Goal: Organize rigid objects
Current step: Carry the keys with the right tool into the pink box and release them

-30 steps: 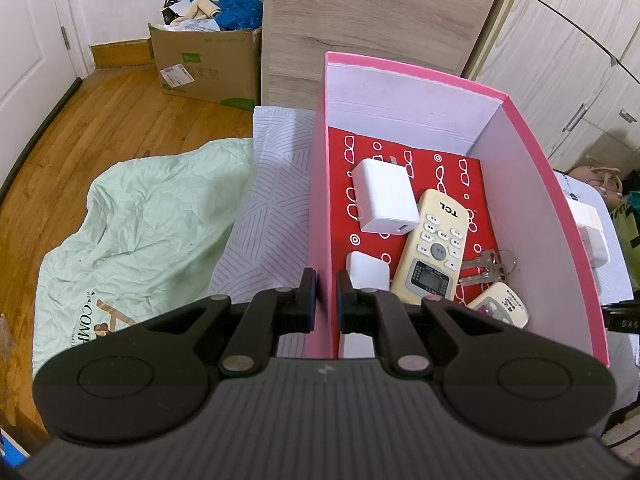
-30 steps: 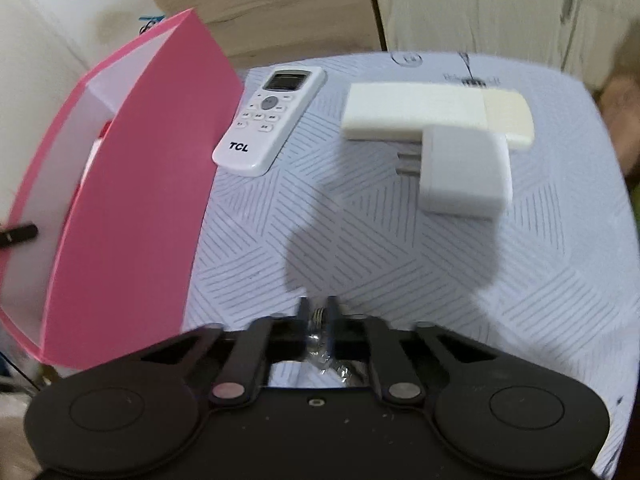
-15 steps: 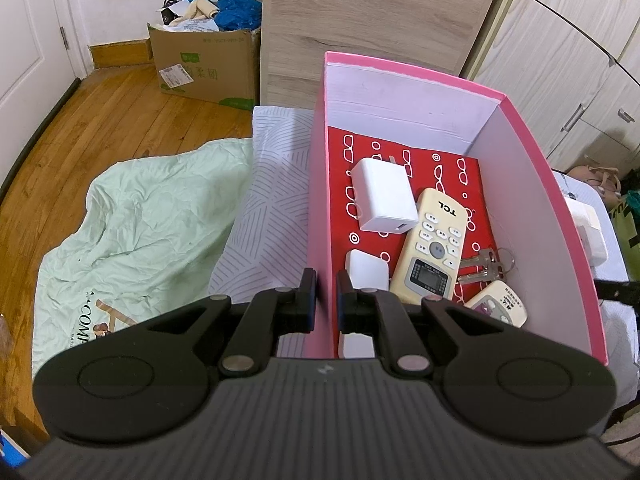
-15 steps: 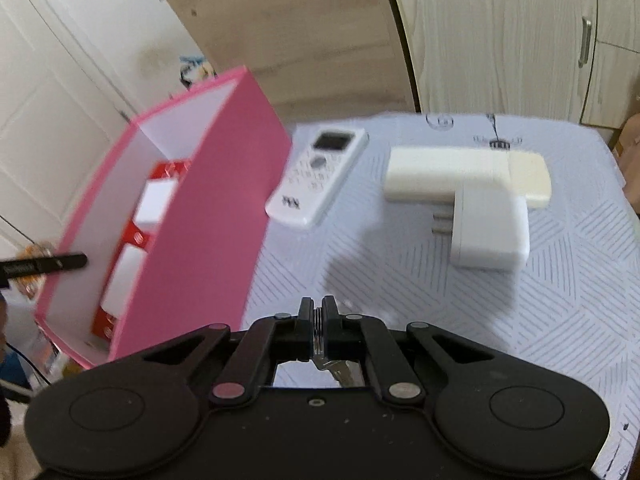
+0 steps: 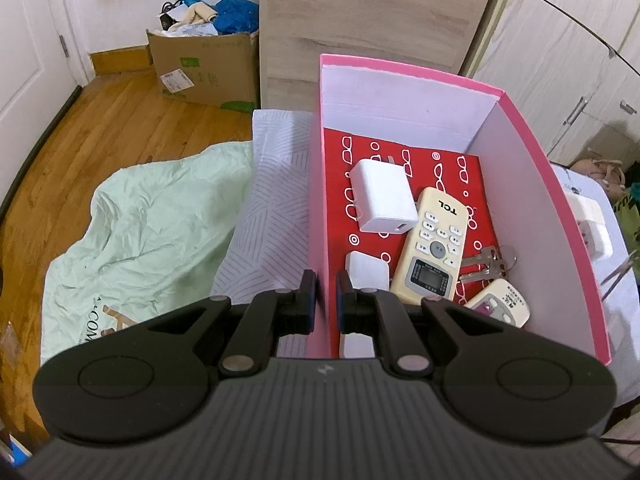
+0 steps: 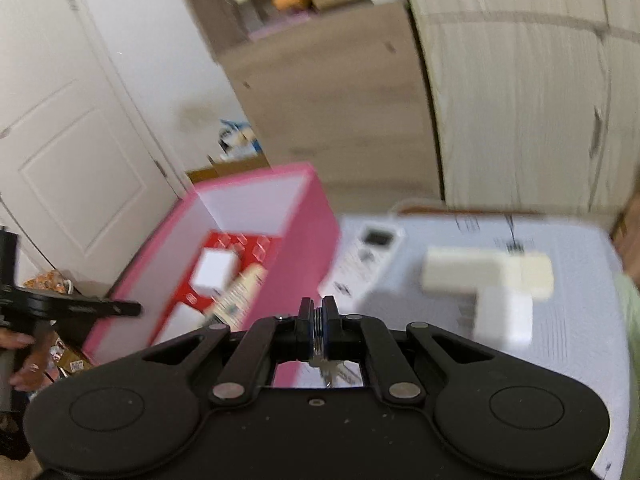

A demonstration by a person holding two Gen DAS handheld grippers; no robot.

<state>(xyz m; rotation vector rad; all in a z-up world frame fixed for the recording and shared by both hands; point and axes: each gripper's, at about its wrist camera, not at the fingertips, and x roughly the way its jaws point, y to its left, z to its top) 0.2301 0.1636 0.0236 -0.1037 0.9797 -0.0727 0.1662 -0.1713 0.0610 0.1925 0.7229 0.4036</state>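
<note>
The left gripper [image 5: 326,294] is clamped on the left wall of the pink box [image 5: 318,200], one finger outside and one inside. The box sits on a bed with a striped sheet [image 5: 260,216], close to the sheet's left edge.

Inside the box, on its red bottom, lie a white charger [image 5: 382,196] near the middle, a cream remote [image 5: 434,248] beside it, a bunch of keys [image 5: 486,264] by the right wall, a small remote [image 5: 500,306] in the near right corner, and a little white block [image 5: 366,270] by the left wall.

The right gripper [image 6: 319,326] is pinched shut on a set of keys [image 6: 334,372], which hang down under its fingers. It is above the sheet, just right of the box [image 6: 304,232]. This view is blurry.

Farther along the sheet [image 6: 580,320] lie a white remote [image 6: 362,256] next to the box, a white power strip [image 6: 486,274] toward the right edge, and a white plug block [image 6: 506,316] touching it.

A green blanket [image 5: 132,232] lies on the wooden floor [image 5: 100,136] past the left edge.
</note>
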